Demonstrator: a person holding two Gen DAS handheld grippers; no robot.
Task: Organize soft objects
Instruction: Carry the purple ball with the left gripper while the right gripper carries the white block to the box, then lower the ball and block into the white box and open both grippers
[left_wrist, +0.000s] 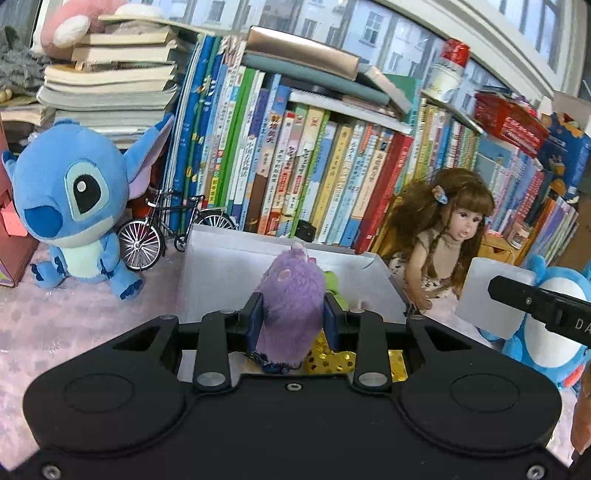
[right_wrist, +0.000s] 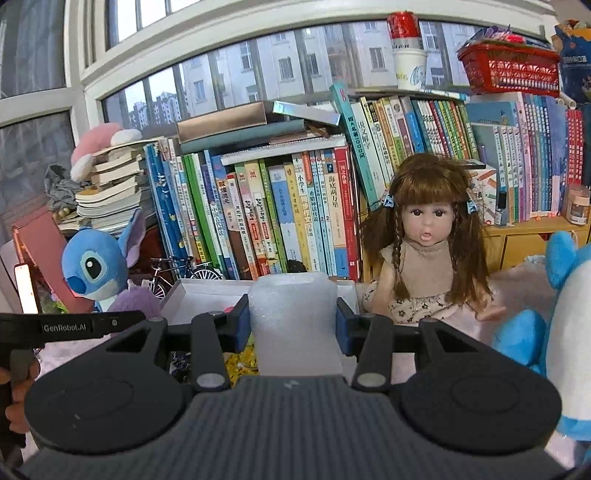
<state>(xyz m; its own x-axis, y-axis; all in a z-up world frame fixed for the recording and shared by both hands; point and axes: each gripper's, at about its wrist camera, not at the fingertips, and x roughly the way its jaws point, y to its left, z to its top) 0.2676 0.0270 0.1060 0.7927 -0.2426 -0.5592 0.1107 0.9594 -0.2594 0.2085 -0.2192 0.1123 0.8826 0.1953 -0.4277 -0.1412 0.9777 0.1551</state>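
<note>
- While the left gripper (left_wrist: 293, 317) is pointing toward the bookshelf, its blue fingers (left_wrist: 255, 317) are clenching a purple plush toy (left_wrist: 291, 306) from both sides; the toy is standing upright between them.
- Purple plush is hanging over the near part of a white box (left_wrist: 221, 266), which is sitting on the pink cloth (left_wrist: 74, 325) in front of the row of books (left_wrist: 295, 166).
- Something green and a gold sequined piece (left_wrist: 328, 356) are showing inside the box, just behind and below the plush.
- Right gripper (right_wrist: 293, 325) is gripping a white foam block (right_wrist: 295, 317); its blue fingers (right_wrist: 242, 325) are pressing on either side of the block.
- Foam block is being held above the near edge of the same white box (right_wrist: 192, 295).
- Blue plush (left_wrist: 74, 206) is sitting left of the box, a small model bicycle (left_wrist: 162, 229) standing between them.
- Doll (right_wrist: 424, 240) with long brown hair is sitting right of the box, against the books.
- Blue-and-white plush (right_wrist: 554, 321) is lying at the far right, beside the doll.
</note>
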